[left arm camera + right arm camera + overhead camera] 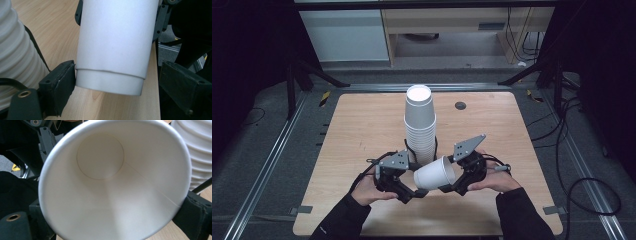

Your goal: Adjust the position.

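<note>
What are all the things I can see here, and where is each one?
Loose paper cup: one, white, lying sideways above the near part of the table, between both grippers.
Stack of paper cups: one tall stack, white, upside down, middle of the table.
Table: one, light wood, centre of the high view.
Round cap: one, dark grey, set in the table's far right part.
Left gripper: one, black, jaws open around the loose cup's bottom end.
Right gripper: one, black, clamped on the loose cup's rim.
Hands: two, in dark sleeves, each holding a gripper.
</note>
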The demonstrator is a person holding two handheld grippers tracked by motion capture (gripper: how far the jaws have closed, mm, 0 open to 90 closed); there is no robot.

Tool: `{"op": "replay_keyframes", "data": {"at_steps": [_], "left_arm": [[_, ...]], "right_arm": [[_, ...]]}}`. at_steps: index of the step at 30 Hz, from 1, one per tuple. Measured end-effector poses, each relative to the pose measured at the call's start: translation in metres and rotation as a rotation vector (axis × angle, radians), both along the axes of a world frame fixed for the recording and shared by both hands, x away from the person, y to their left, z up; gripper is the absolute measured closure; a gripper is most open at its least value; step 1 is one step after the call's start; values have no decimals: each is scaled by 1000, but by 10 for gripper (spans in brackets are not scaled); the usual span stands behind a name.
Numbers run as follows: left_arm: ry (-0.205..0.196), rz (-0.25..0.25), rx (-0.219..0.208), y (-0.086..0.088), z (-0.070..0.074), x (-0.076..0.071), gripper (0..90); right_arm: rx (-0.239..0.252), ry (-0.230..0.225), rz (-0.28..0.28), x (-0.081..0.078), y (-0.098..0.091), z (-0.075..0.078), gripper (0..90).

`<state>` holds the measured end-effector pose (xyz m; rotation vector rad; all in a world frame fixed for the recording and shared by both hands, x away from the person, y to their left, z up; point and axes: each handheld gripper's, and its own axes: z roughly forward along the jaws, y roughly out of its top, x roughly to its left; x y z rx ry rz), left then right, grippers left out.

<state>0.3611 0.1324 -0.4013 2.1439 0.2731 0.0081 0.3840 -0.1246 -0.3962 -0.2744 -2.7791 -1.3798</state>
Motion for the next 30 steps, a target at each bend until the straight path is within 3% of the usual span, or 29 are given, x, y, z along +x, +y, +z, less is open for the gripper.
{"op": "replay_keyframes", "data": {"at_steps": [30], "left_arm": [[24,-19,51,-10,-11,2,195]], "right_arm": [[-18,18,45,-2,15,-3,90]]}}
